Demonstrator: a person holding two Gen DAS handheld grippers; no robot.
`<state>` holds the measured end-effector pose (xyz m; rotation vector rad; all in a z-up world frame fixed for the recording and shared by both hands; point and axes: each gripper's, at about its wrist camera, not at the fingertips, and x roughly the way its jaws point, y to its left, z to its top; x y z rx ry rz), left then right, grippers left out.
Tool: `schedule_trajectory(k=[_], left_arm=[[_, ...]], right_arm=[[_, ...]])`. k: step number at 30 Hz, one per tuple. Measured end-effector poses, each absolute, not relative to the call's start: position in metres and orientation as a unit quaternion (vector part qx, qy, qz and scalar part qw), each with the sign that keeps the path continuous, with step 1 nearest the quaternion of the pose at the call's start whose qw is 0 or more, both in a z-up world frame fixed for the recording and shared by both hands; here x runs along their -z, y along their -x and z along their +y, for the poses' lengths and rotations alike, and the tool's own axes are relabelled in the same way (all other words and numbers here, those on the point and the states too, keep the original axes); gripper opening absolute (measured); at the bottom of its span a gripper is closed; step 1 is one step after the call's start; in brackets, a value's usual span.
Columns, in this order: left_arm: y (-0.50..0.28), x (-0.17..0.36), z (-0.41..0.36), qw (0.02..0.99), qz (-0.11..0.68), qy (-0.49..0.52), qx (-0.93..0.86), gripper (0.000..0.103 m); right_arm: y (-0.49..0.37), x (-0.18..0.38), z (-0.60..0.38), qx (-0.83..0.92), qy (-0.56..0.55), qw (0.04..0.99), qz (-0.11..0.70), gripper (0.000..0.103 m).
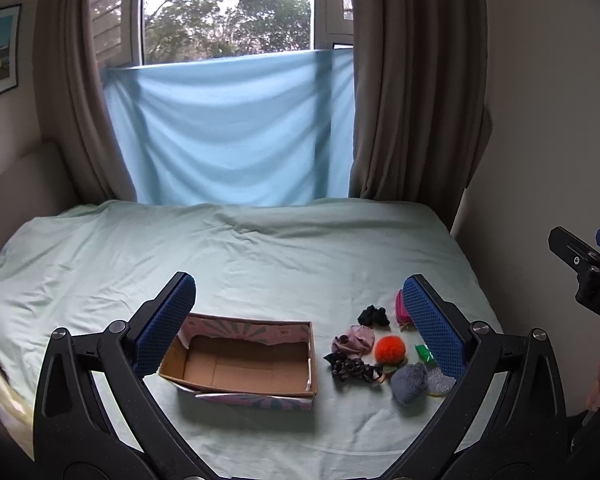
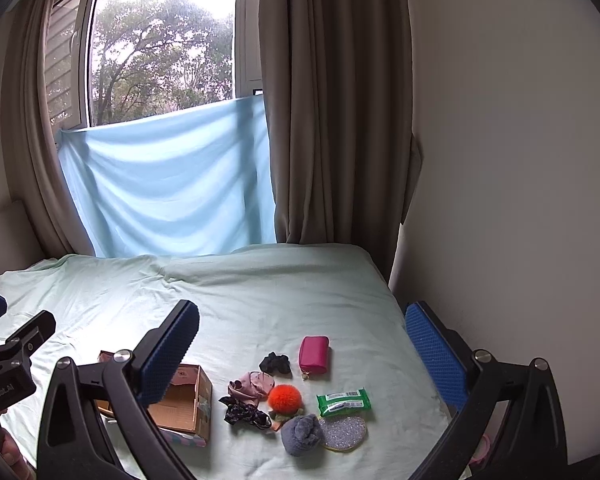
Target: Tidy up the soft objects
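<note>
both grippers agape – box [image 1: 240,360] empty, seemingly

Left gripper [image 1: 300,308]: matt black plastic arms, blue knobbly pads, open. Below it, raw matt cardboard box [image 1: 244,364]. Right of it: fluffy orange pompom [image 2: 285,397], glossy green wipes pack [image 2: 343,401], glittery pad [image 2: 343,432], possibly a sponge.

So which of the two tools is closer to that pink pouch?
Right, as far as I can tell. The pink pouch lies between the right tool's open fingers, just ahead. The left tool frames the cardboard box, with the pouch behind its right finger.
</note>
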<state>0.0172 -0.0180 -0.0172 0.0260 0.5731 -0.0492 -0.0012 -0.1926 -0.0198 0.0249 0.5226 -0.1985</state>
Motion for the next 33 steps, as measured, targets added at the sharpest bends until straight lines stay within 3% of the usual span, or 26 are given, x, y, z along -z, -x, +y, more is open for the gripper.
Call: schedule_trajectory(k=[10, 24, 33], left_arm=[[-0.071, 0.087, -0.072, 0.928, 0.369, -0.054, 0.023, 0.103], [-0.205, 0.265, -0.138, 0.838, 0.52, -0.146, 0.076, 0.103], [-0.247, 0.365, -0.16, 0.781, 0.584, -0.188, 0.114, 0.103]], right_arm=[[-0.044, 0.056, -0.249, 0.081, -0.017, 0.944, 0.32, 0.103], [-0.165, 0.185, -0.31, 0.051, -0.033, 0.897, 0.439, 0.103], [-0.242, 0.279, -0.32, 0.064, -0.064, 0.839, 0.537, 0.103]])
